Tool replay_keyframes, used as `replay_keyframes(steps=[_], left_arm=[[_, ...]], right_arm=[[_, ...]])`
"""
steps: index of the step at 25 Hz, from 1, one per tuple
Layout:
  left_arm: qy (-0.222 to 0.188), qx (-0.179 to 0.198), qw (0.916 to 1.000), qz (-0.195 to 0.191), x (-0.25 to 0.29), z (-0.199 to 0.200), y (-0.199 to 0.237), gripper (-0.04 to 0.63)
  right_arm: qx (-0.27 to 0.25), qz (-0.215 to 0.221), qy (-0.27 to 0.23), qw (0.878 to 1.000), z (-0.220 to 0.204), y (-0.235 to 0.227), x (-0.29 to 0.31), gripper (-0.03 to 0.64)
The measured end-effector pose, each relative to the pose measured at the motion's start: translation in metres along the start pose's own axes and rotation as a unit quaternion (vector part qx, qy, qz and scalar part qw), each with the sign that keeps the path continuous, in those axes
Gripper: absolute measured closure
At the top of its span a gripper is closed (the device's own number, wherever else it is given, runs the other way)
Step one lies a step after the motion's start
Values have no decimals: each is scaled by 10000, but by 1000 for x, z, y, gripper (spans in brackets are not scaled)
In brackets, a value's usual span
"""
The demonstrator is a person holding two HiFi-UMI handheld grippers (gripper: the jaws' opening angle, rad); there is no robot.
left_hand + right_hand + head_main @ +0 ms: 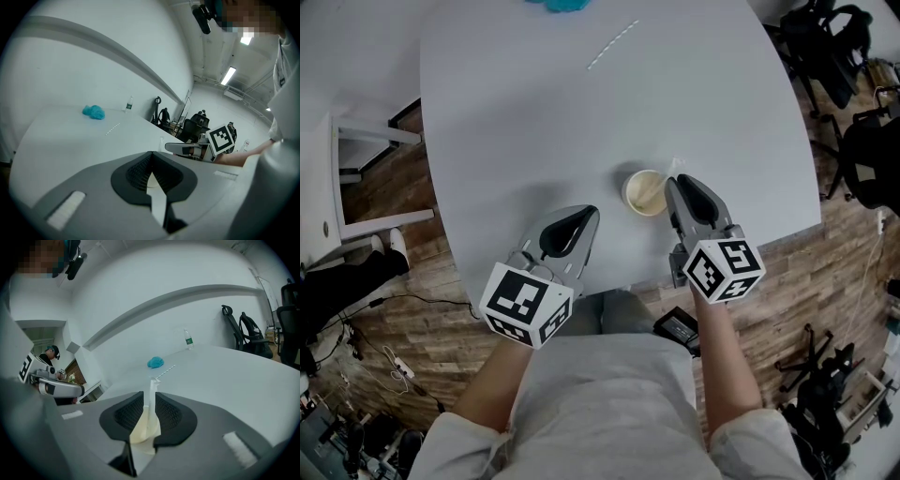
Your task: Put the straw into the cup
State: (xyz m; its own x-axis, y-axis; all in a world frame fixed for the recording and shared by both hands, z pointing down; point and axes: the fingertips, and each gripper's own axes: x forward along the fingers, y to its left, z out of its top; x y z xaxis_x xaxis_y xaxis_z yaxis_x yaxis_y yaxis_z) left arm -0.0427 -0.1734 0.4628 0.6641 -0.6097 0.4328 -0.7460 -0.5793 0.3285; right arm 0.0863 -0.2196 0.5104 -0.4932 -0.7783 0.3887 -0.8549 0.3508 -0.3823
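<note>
**Operator:** Report the right gripper [150,398] state.

**Technician:** It is clenched on the straw [151,391]. The white straw stands nearly upright between the two pads. Its lower part runs down over the mouth of the cup [140,432]. Whether it touches the cup's bottom cannot be told.

**Operator:** Cup location?

**Technician:** The cup [637,199] stands upright on the white table [581,122], near the person's edge, just beside the right gripper [675,184] tips.

**Operator:** Left gripper [151,158]?

**Technician:** Its jaws are pressed together with nothing between them. In the head view the left gripper [584,219] sits over the table to the left of the cup, apart from it.

**Operator:** Other items?

**Technician:** A second straw [612,44] lies flat on the far side of the table. A blue object [93,112] lies beyond it.
</note>
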Motion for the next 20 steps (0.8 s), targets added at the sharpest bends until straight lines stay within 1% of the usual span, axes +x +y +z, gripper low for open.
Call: replay_keyframes(steps=[4, 9, 14, 20], left_arm=[[-66, 56, 10000, -12, -6, 4, -4, 577], [-179, 97, 9998, 10, -18, 9, -11, 577], [-291, 164, 9994, 15, -30, 14, -20, 577], [-382, 264, 9989, 14, -47, 16, -31, 577]], right_arm=[[-80, 10, -73, 9999, 6, 8, -9, 554], [-241, 51, -136, 9996, 8, 24, -27, 609], [-286, 77, -209, 9993, 11, 37, -50, 609], [-377, 72, -78, 9992, 10, 52, -74, 611]])
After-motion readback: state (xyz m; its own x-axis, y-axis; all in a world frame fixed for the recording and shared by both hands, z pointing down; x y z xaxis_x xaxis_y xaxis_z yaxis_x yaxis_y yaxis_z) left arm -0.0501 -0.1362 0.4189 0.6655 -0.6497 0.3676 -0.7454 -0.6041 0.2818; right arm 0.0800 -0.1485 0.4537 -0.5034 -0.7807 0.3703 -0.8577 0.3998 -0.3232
